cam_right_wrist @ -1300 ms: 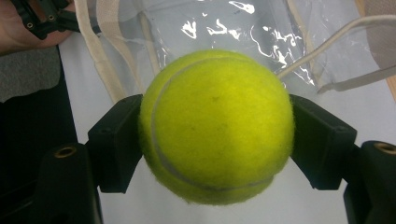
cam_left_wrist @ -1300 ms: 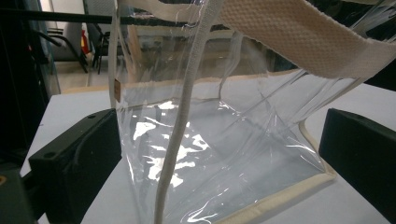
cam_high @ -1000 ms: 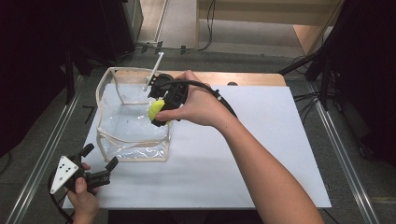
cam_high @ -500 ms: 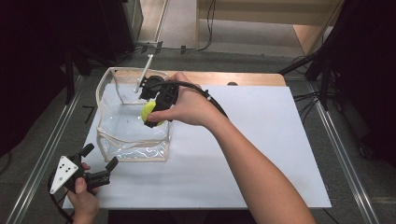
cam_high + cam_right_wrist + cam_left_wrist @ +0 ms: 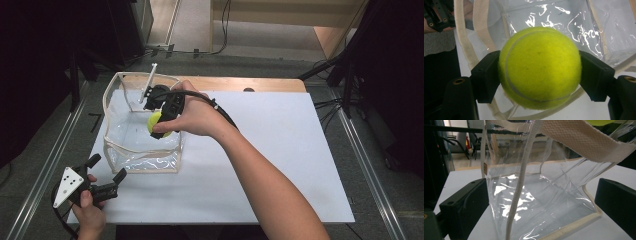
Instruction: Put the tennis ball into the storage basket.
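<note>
Tennis ball (image 5: 540, 67) sat clamped in your right gripper (image 5: 161, 120) over the clear bag's (image 5: 135, 145) rim; released there, it could glance off outside (left gripper (image 5: 102, 172) gaped wide, empty).

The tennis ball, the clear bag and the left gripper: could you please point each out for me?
Tennis ball (image 5: 540, 67), right gripper view, middle of its felt.
Clear bag (image 5: 131, 148), high view, near wall.
Left gripper (image 5: 106, 173), high view, midway between fingertips.
</note>
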The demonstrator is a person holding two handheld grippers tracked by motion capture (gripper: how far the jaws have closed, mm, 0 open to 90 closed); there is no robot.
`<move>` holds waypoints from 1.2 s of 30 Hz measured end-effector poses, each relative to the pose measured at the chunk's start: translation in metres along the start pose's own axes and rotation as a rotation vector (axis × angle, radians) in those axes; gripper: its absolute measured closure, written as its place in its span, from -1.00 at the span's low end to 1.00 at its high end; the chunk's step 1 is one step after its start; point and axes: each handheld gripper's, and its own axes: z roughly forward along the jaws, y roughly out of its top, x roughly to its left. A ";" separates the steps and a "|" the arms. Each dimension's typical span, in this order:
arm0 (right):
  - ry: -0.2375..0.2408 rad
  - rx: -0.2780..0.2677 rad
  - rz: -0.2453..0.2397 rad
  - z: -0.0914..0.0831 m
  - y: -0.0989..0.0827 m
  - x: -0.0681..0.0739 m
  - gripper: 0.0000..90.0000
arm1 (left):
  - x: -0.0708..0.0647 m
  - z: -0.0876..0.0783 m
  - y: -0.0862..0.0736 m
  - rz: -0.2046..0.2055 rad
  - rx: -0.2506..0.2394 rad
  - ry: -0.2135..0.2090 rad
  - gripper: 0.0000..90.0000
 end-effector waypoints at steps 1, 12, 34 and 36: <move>0.001 -0.001 -0.003 0.001 0.000 0.000 -0.48 | 0.000 0.000 0.000 0.000 0.000 -0.001 -1.00; 0.005 0.012 0.007 0.015 -0.004 -0.003 -0.48 | 0.000 0.000 0.000 0.000 -0.001 -0.002 -1.00; -0.023 -0.028 0.024 -0.004 -0.017 0.000 -0.72 | -0.001 0.000 0.000 0.001 0.000 -0.002 -1.00; -0.022 -0.029 0.023 -0.007 -0.020 0.001 -0.75 | -0.001 0.000 0.000 0.001 0.001 -0.002 -1.00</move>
